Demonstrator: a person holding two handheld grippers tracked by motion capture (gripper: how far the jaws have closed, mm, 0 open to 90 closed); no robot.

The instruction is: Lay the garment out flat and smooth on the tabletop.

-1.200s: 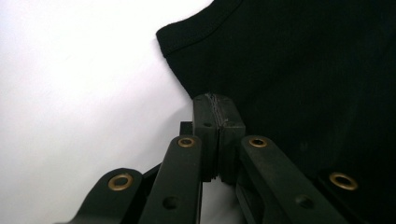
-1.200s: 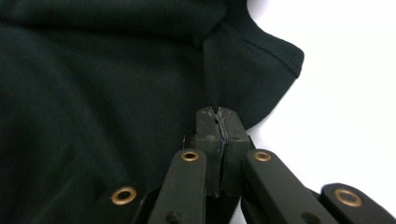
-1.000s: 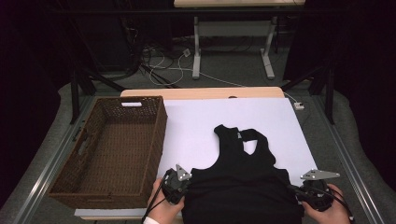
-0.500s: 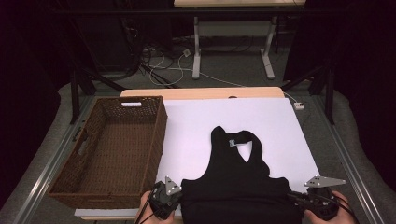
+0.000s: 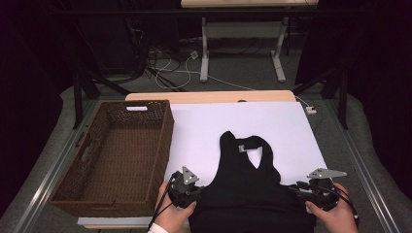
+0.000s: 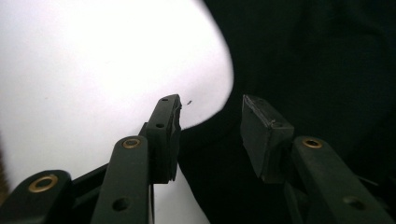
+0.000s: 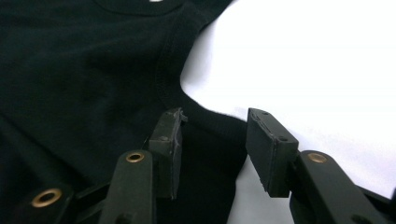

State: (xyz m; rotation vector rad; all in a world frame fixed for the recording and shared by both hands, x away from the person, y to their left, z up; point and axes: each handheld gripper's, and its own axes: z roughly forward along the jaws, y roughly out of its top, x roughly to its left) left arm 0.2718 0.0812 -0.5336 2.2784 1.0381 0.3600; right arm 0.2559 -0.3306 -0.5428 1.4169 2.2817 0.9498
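While the black tank top (image 5: 252, 194) lay flat right of the wicker basket (image 5: 116, 155), left gripper (image 5: 190, 190) and right gripper (image 5: 305, 191) jaws had just been opening, pads off its edges.

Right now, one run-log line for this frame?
garment: black tank top flat on white sheet | left tongs: just opening, pads off fabric | right tongs: just opening, pads off fabric | basket: empty
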